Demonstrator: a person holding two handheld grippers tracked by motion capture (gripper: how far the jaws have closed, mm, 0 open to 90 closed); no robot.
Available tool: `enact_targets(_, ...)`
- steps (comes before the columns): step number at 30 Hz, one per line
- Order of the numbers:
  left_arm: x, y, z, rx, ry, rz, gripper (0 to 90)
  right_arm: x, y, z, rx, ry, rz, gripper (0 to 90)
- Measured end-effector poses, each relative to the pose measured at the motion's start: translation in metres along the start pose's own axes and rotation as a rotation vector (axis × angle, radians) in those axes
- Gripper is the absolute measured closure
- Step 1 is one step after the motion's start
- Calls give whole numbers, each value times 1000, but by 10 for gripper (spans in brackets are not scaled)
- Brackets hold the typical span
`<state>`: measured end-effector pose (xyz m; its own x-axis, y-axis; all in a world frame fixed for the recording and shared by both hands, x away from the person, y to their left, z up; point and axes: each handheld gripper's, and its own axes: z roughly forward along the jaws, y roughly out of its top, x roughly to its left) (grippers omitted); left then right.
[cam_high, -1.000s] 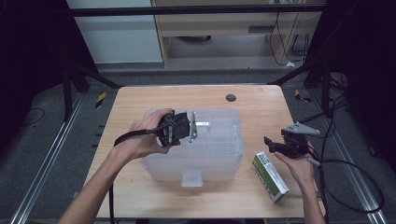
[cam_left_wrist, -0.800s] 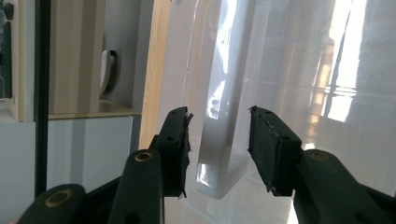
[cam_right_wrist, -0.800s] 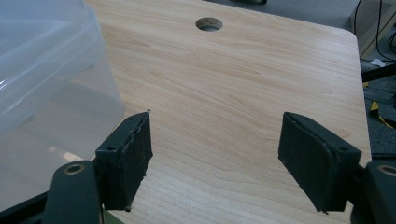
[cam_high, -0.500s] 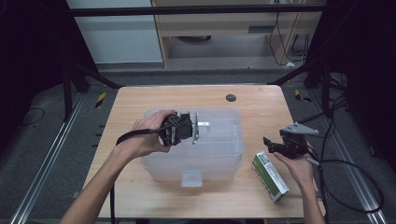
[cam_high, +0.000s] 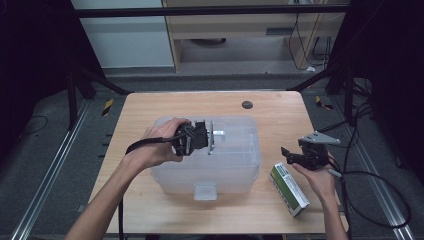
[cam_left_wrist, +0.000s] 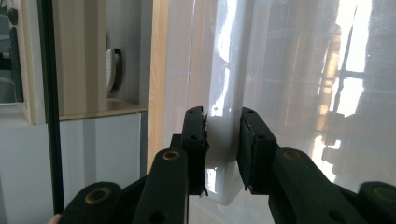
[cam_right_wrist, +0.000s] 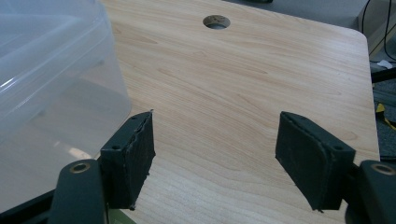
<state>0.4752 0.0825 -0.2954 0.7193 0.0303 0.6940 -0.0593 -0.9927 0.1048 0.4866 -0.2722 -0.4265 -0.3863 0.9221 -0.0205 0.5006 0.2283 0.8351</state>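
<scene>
Nearest the person, a green and white carton lies flat on the pale wooden surface near its right front corner, long and narrow, angled slightly. Just above it the right gripper hovers with its fingers spread wide apart and empty; in the right gripper view the black, matte pads frame bare wood grain, with a rounded corner of the box at the left edge. A clear plastic box sits at the middle of the surface, frosted and rounded at its corners, with a small latch tab on its front wall. The left gripper reaches in over the box's top, and its fingers are closed down on a white plastic handle of the lid, pads pressing it from both sides; the lid's glossy, translucent sheet reflects light. Farther back, a dark round hole marks the wood near the far edge, apart from the box. Beyond the surface stands a light wooden cabinet.
</scene>
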Motion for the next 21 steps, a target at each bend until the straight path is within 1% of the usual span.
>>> enact_targets(8, -1, 2, 0, 13, 5, 19, 745, 1, 1, -1, 4, 7, -2, 284)
enact_targets(11, -2, 1, 0, 5, 10, 24, 748, 2, 2, -1, 2, 11, -2, 285)
enact_targets(19, -2, 2, 0, 13, 12, 34, 752, 6, 3, -4, -1, 26, -19, 289)
enact_targets(20, -2, 3, -1, 24, 6, 35, 752, 7, 4, -5, -3, 30, -24, 292)
enact_targets(21, -2, 3, -1, 24, 6, 35, 752, 8, 4, -5, -3, 31, -25, 294)
